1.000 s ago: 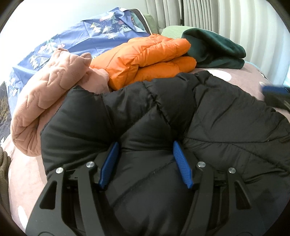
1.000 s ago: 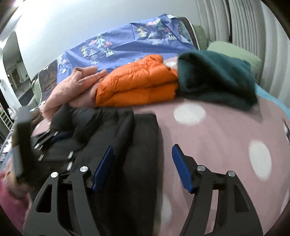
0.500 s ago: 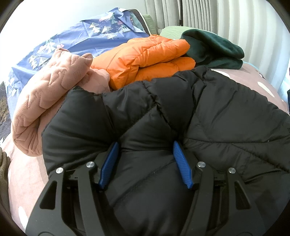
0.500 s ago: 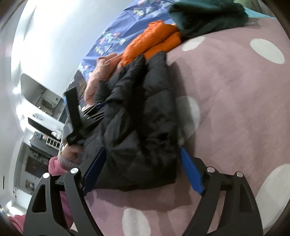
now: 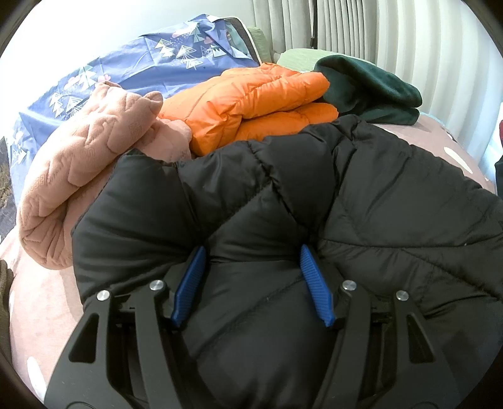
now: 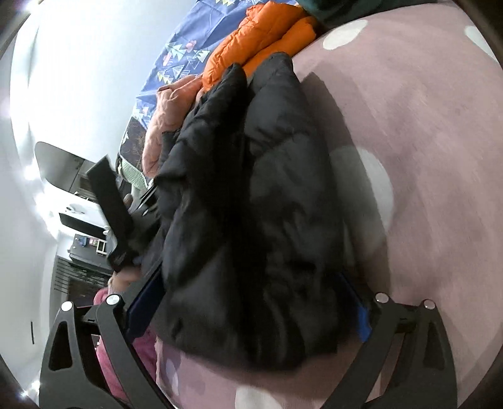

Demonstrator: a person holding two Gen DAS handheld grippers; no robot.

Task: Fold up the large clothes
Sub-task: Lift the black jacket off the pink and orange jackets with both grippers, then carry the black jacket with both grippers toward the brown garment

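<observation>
A black puffer jacket (image 5: 314,195) lies bunched on the pink dotted bedspread (image 6: 424,132). My left gripper (image 5: 251,277) is open, its blue fingers pushed into the jacket's near edge with padding bulging between them. In the right wrist view the jacket (image 6: 251,204) fills the centre, folded lengthwise. My right gripper (image 6: 248,302) is open, its fingers straddling the jacket's near end, one on each side. The left gripper's black body (image 6: 113,214) shows at the jacket's far left side.
A folded orange puffer jacket (image 5: 261,100), a dark green fleece (image 5: 371,88) and a pink quilted garment (image 5: 81,163) lie at the back of the bed. A blue patterned sheet (image 5: 125,63) and grey curtains (image 5: 377,28) stand behind. Room furniture (image 6: 78,226) shows left.
My right gripper has swung round and moved in onto the jacket's end, which now sits between its fingers. My left gripper has stayed in place on the jacket.
</observation>
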